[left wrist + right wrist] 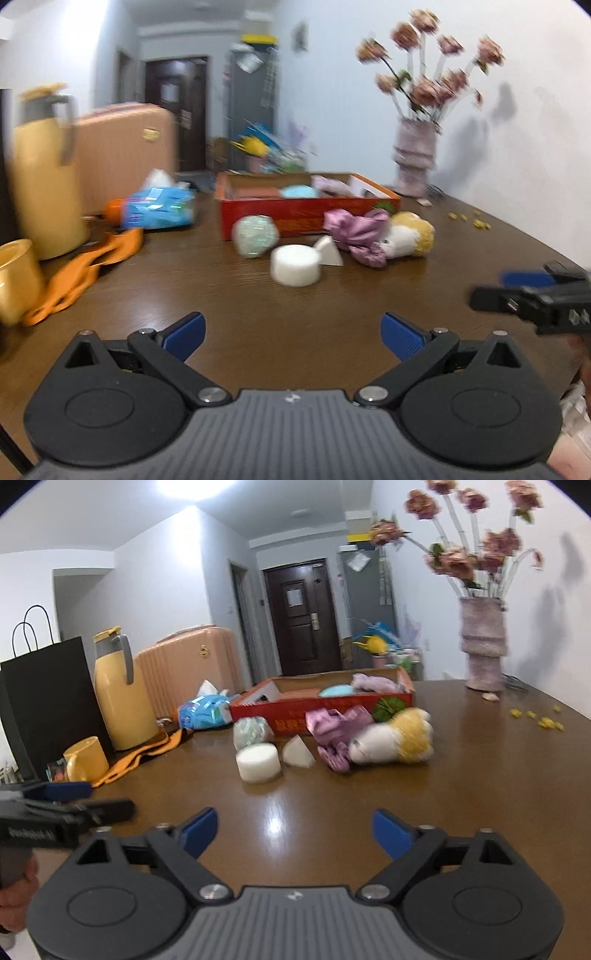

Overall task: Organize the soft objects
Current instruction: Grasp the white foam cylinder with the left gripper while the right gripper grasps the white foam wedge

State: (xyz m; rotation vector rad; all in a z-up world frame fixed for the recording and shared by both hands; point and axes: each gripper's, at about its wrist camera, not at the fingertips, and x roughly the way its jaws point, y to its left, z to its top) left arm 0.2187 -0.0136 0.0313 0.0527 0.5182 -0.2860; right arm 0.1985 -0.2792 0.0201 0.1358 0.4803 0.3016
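On the brown table [295, 314] lie a white round sponge [294, 265], a white wedge sponge [330, 251], a pale green ball [255, 236], a purple cloth [356, 230] and a white-and-yellow plush toy [406, 234]. Behind them stands a red box [306, 214] holding a blue pad and a purple item. The same things show in the right wrist view: round sponge [258, 762], wedge [298, 752], ball [251, 731], cloth [338, 723], plush [393, 740], box [332, 705]. My left gripper [293, 334] and right gripper [293, 830] are open and empty, short of the objects.
A yellow thermos [120, 692], yellow cup [85, 760], orange strap [142, 757], blue tissue pack [205, 710] and black bag [48, 698] stand left. A vase of flowers [484, 646] and yellow crumbs [539, 718] are at right. A pink suitcase [188, 672] stands behind.
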